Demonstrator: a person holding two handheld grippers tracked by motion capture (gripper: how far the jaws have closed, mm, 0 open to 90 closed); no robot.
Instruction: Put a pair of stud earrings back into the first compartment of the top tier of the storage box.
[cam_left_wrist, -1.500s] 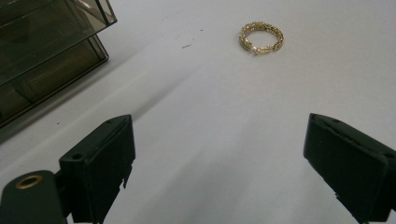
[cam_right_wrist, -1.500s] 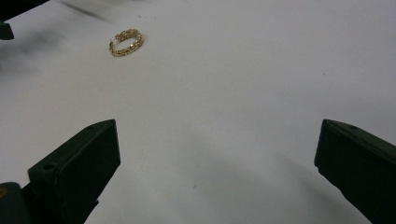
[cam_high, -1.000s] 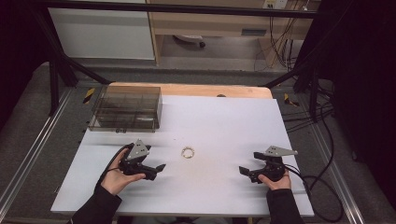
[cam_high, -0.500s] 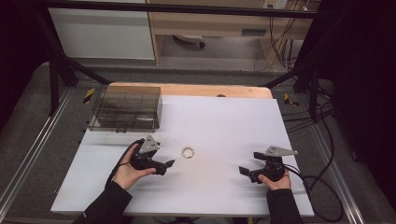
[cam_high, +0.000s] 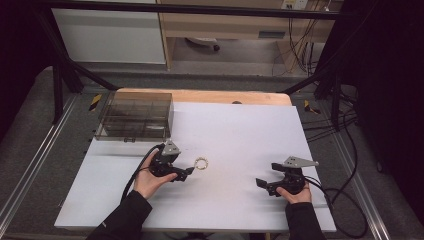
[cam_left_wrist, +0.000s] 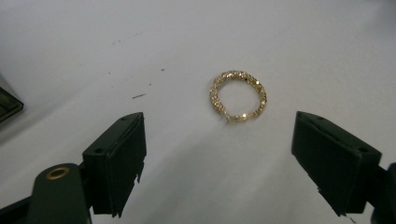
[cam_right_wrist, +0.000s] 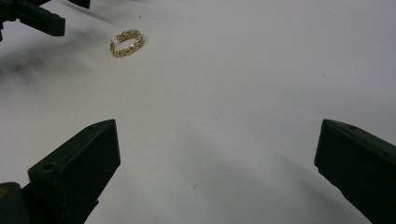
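Compartments of box (cam_high: 134, 119) appear from high view.

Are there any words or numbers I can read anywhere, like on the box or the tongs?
None can be read.
Box: clear and dark, no label to be seen.
Ring: gold and sparkly, no letters on it.
Left tongs and right tongs: plain black, no print.
Yellow-and-black patches on the frame: stripes, not words.
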